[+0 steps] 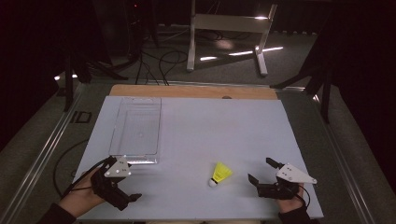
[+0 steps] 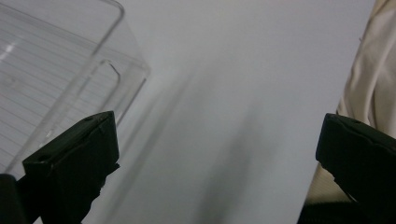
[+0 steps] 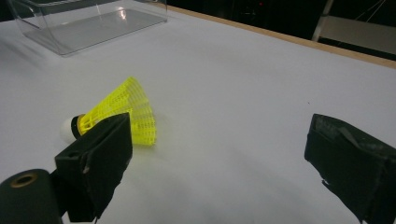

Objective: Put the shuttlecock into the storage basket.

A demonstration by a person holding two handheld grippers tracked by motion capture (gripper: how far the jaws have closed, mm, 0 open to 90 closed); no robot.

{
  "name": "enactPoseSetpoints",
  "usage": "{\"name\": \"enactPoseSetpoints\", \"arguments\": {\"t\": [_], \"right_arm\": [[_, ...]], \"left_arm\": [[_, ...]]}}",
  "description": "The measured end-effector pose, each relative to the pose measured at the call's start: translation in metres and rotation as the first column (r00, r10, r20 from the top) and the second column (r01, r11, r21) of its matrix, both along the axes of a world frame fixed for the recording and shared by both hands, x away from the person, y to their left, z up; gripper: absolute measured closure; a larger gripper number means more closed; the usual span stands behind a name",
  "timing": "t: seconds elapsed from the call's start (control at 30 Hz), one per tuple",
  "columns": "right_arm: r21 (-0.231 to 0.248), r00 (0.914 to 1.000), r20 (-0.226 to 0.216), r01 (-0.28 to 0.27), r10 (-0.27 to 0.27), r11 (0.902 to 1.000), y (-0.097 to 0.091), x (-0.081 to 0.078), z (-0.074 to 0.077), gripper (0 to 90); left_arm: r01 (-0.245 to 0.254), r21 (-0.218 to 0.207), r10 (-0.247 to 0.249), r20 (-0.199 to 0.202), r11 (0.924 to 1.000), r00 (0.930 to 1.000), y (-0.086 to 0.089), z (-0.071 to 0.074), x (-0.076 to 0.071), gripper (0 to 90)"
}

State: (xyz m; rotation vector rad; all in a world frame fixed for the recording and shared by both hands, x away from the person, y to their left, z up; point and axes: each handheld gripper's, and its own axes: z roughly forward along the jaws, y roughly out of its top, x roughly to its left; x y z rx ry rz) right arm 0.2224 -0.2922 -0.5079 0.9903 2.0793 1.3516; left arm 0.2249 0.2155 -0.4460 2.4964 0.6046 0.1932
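**A:** What's the step here, as you read it?

**B:** Picking up the yellow shuttlecock [image 1: 221, 173]. It lies on its side on the white bench [image 1: 224, 126], near the front edge and right of the middle, white cork tip toward the near side and skirt fanning away. The right gripper [image 1: 262, 174] sits just to its right, jaws spread wide with nothing between them.

**A:** And the other hand?

**B:** The left gripper [image 1: 133, 199] rests at the near left corner, jaws also wide apart and empty, well apart from the shuttlecock. The clear plastic box [image 1: 137, 129] stands just beyond it, on the left half of the bench. I'd judge that's where the shuttlecock is meant to go.

**A:** So how should the right one go in?

**B:** In the right gripper view the shuttlecock [image 3: 123, 113] sits off to the left, partly behind the left jaw, not between the two. I'd swing the gripper left until it is centred before closing.

**A:** Grip the skirt or the cork?

**B:** The skirt is open mesh and will likely flex or crush under a hard squeeze. Better to close gently across the narrow end, near the cork, where it looks stiffer. Come in low along the bench, because a lying shuttlecock can roll away if one jaw nudges it first.
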Motion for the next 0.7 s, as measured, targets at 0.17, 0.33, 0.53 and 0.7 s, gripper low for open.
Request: {"name": "enactPoseSetpoints", "arguments": {"t": [0.17,0.33,0.53,0.7], "right_arm": [[-0.002,1.0000,-0.005,0.001,-0.001,1.0000,0.000,0.000,0.000,7.9],[0.001,0.9999,-0.012,0.001,-0.001,1.0000,0.001,0.000,-0.001,7.9],[-0.004,0.9998,-0.020,-0.006,0.006,1.0000,0.001,0.001,-0.001,7.9],[-0.003,0.9998,-0.021,-0.006,0.006,1.0000,0.000,0.001,-0.001,8.0]], "left_arm": [[0.020,0.054,-0.017,-0.051,0.9983,0.9986,-0.004,-0.002,0.003,0.4],[0.037,0.113,-0.027,-0.086,0.9929,0.9960,-0.010,-0.002,0.006,0.4],[0.052,0.165,-0.034,-0.112,0.9850,0.9931,-0.016,-0.002,0.009,0.4],[0.055,0.173,-0.033,-0.132,0.9833,0.9907,-0.018,-0.004,0.011,0.3]]}}
